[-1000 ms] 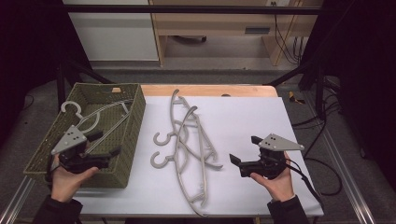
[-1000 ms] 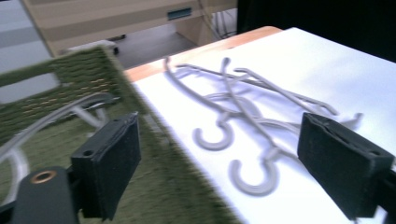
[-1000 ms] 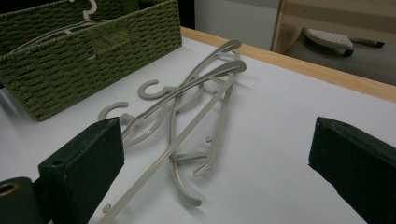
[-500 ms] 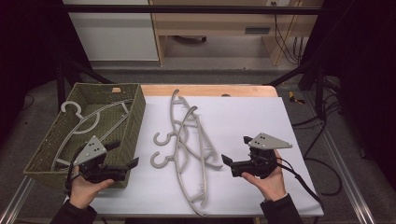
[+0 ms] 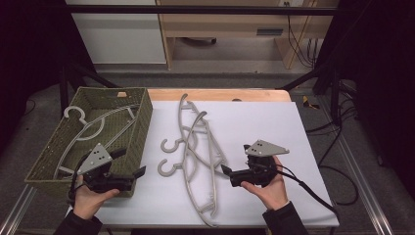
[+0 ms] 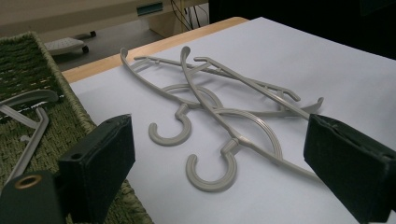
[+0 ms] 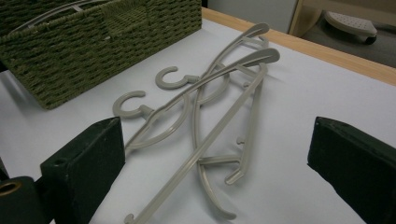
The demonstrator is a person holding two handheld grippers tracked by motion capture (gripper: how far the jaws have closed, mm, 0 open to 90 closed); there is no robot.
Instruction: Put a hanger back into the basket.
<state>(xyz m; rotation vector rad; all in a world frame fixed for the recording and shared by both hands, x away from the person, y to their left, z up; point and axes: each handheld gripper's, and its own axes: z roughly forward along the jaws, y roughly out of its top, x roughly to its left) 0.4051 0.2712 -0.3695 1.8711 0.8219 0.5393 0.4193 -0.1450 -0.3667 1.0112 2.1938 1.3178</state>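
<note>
White paper (image 5: 254,132) covers the table, and on it two grey plastic hangers (image 5: 195,156) lie crossed over each other, hooks pointing toward the woven basket (image 5: 139,122) at the left. A third hanger (image 5: 93,129) already lies inside that basket, its hook poking over the far left rim.

Over the last second the left gripper (image 5: 139,172) has drawn out of the basket toward the near right corner of it, and now hangs just past the wall with its jaws spread wide and nothing between them; in the left gripper view they frame the two hooks (image 6: 212,170) on the paper. The right gripper (image 5: 226,171) has slid leftward, closing on the near ends of the hangers, jaws likewise wide apart and empty; its tip sits just beside the lower arm of the pile.

My reading is that one hanger has been dropped off and both hands are turning to the next. The pair is tangled, so lifting one cleanly will likely need the other held down or nudged aside first.
</note>
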